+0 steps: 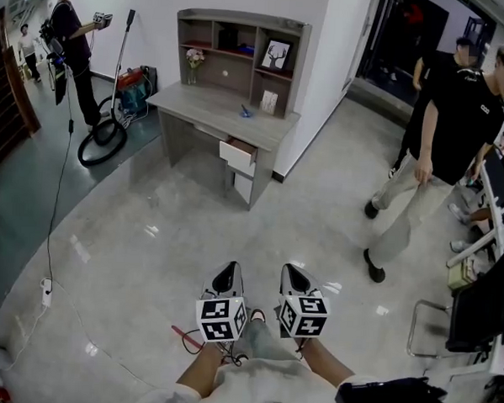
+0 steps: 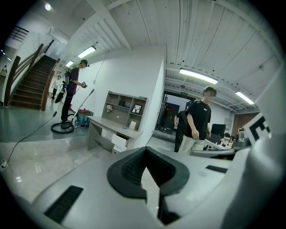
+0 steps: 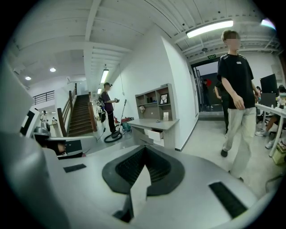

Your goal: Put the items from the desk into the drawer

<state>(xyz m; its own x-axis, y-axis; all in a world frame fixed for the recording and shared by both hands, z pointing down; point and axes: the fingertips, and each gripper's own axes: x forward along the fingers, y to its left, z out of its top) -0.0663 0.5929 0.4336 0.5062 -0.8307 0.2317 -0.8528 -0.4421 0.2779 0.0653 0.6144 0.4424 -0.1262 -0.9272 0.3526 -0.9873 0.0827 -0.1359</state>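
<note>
The left tongs (image 1: 225, 276) and right tongs (image 1: 294, 277) are both clenched on nothing, side by side over the glossy grey floor (image 1: 148, 258). Well apart, a small blue item (image 1: 246, 112) lies on the grey wooden surface (image 1: 210, 110), above the part-open white drawer (image 1: 238, 154).

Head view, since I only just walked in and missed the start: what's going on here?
The person wearing the camera holds the left claw and the right claw out in front, both shut and empty. They stand on open floor, well short of the desk. Its drawer is partly open, and a small blue item lies on the desktop, untouched. A bystander in a black shirt is off to the right.
</note>
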